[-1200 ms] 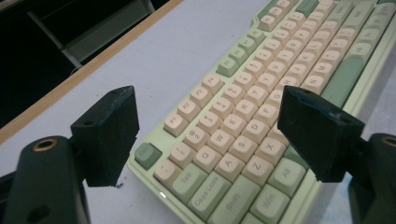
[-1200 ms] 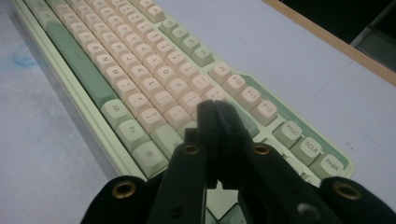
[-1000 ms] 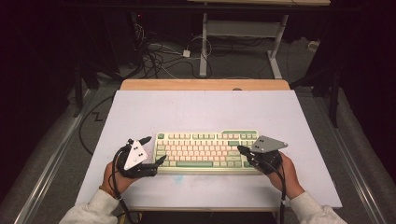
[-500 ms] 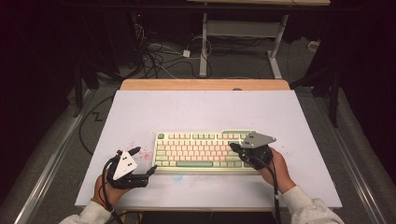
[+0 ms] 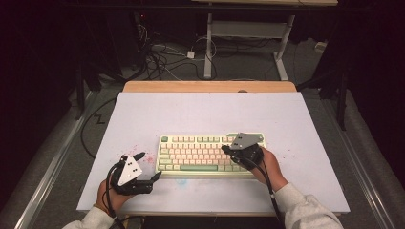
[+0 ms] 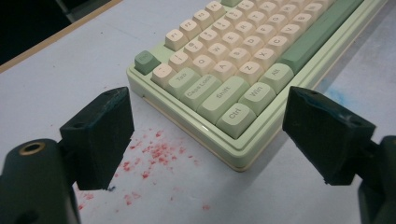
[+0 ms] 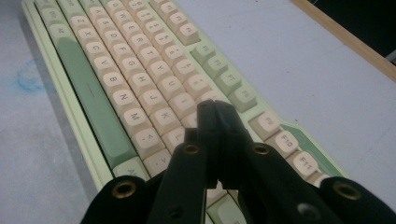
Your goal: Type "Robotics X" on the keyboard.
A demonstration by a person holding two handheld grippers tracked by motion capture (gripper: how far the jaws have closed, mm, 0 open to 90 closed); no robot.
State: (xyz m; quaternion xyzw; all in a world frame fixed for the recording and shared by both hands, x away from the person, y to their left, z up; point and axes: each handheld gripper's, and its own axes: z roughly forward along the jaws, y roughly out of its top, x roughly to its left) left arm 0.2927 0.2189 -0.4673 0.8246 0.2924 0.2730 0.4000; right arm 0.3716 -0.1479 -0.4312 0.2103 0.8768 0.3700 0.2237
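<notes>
A pale green keyboard (image 5: 210, 152) with cream and green keys lies on the white table mat (image 5: 200, 109), near its front. My left gripper (image 5: 150, 165) rests just off the keyboard's left front corner (image 6: 233, 140). It is open, its jaws having spread slightly wider in the last second, and nothing lies between its black pads (image 6: 100, 135). My right gripper (image 5: 225, 149) is shut with nothing in it. Its tips (image 7: 215, 107) hang low over the cream keys (image 7: 140, 84) in the right half of the keyboard; I cannot tell whether they touch a key.
Red specks (image 6: 154, 154) stain the mat beside the keyboard's left end, and a faint blue smudge (image 7: 28, 77) lies in front of it. The table's wooden far edge (image 5: 210, 87) borders a dark floor with cables (image 5: 162, 57) and a desk frame (image 5: 248, 28).
My left gripper has pulled back from the keyboard's left end toward the table's front left. My right gripper has slid left from the keyboard's right end to over its keys.
</notes>
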